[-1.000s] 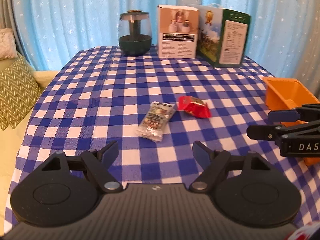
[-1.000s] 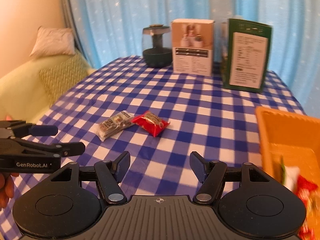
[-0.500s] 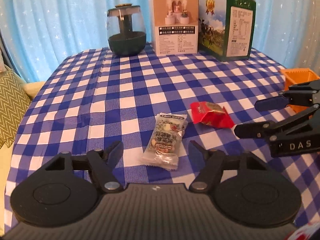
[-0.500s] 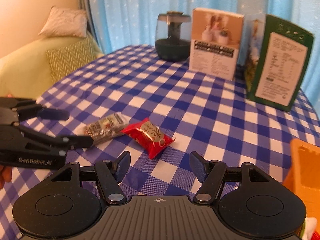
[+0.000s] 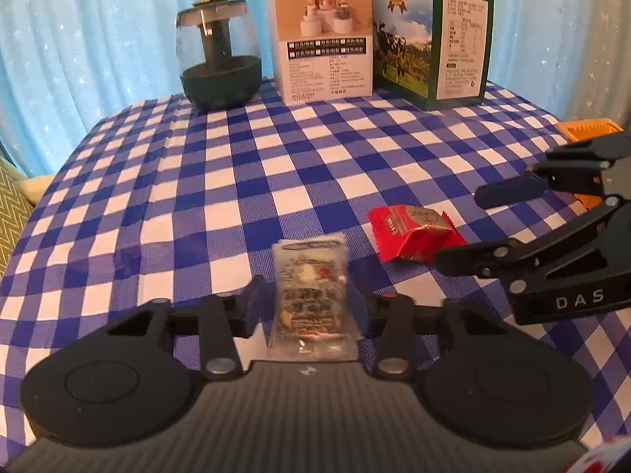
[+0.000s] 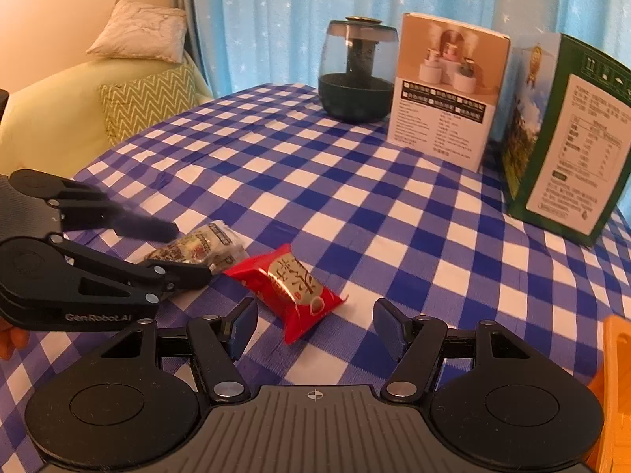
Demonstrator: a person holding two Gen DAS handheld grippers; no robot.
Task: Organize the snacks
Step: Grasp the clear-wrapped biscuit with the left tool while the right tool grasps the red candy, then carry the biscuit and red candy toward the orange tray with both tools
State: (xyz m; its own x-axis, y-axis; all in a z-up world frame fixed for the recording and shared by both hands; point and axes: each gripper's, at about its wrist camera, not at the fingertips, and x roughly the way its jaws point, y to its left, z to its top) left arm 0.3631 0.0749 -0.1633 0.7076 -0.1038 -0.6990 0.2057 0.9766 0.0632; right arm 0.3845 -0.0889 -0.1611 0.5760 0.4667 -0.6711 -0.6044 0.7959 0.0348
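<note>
A clear snack packet [image 5: 311,295] lies on the blue checked tablecloth [image 5: 221,181], lengthwise between the fingers of my left gripper [image 5: 309,303]. Its jaws are closing around the packet, with the pads close beside its edges and a sliver of cloth still showing on the left. The right wrist view shows the same left gripper [image 6: 189,254] straddling the clear packet [image 6: 201,244]. A red snack packet [image 6: 292,287] lies just right of it, and its near end reaches between the open fingers of my right gripper [image 6: 315,325]. The right gripper [image 5: 459,230] brackets the red packet [image 5: 414,232] without touching it.
An orange bin [image 6: 615,374] stands at the table's right edge. At the back stand a dark glass jar [image 5: 219,55], a white box [image 5: 325,39] and a green box [image 5: 445,35]. A sofa with cushions [image 6: 146,98] is to the left, and a blue curtain hangs behind.
Both grippers came forward and down to the packets. The left jaws narrowed around the clear packet, which now lies between them. The right jaws kept their width.
</note>
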